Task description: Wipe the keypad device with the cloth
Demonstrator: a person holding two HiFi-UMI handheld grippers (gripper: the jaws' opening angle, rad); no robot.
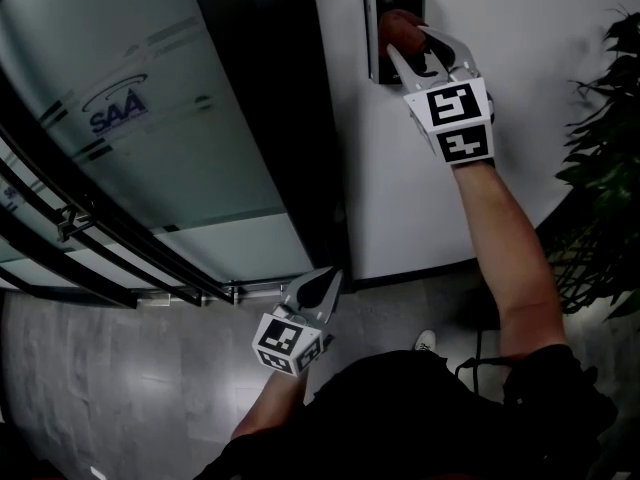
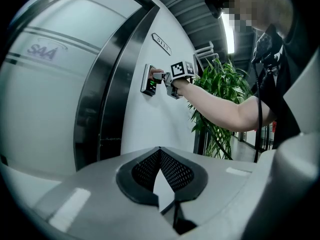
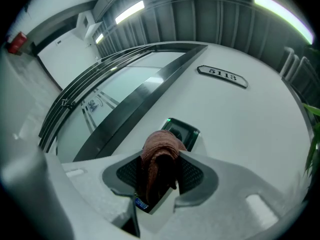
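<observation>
The keypad device (image 1: 385,3) is a dark panel with a green light, fixed to the white wall; it also shows in the right gripper view (image 3: 186,130) and, small, in the left gripper view (image 2: 148,81). My right gripper (image 1: 407,40) (image 3: 160,166) is shut on a reddish-brown cloth (image 1: 400,28) (image 3: 159,148). The cloth's bunched end is pressed against the keypad's face and covers its lower part. My left gripper (image 1: 333,276) (image 2: 160,151) hangs low, away from the wall, with its jaw tips together and nothing between them.
A dark door frame (image 1: 260,98) and a frosted glass door with an SAA logo (image 1: 120,108) stand left of the keypad. A room number plate (image 3: 222,76) sits above it. A leafy plant (image 1: 605,148) (image 2: 220,99) stands at the right. The floor is grey (image 1: 120,388).
</observation>
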